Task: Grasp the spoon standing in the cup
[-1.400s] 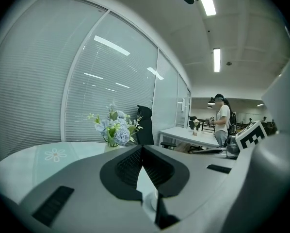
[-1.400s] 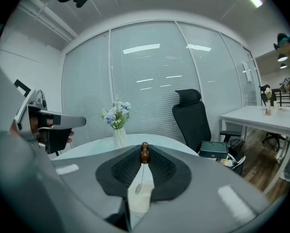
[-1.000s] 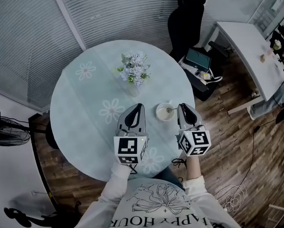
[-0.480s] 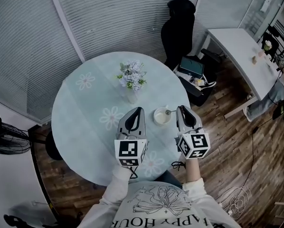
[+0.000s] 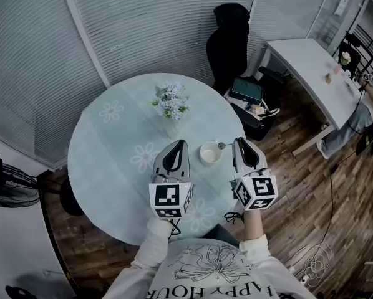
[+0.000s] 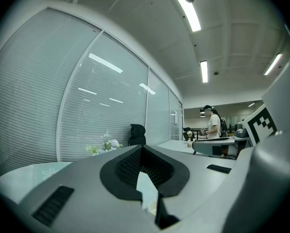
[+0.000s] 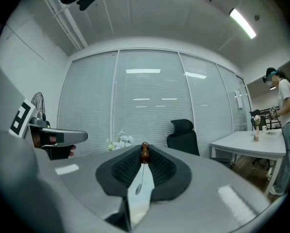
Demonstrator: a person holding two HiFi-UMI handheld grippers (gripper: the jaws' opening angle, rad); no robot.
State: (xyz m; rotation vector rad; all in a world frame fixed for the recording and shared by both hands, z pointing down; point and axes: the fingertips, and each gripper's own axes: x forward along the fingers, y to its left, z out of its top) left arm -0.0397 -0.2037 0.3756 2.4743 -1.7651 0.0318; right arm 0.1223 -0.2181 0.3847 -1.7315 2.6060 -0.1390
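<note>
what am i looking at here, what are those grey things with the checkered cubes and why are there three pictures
There is no robot here. A person holds a hand-held claw in each hand, and the cubes with square markers are part of those claws. The top-down picture comes from a camera on the person's head. The other two come from cameras riding on each claw, looking along its jaws. Below them is a round table with a flower-print cloth, a vase of flowers and a white cup. The right claw is closed on the brown end of a thin spoon. The left claw holds nothing; its jaws meet at the tips, just left of the cup.
</note>
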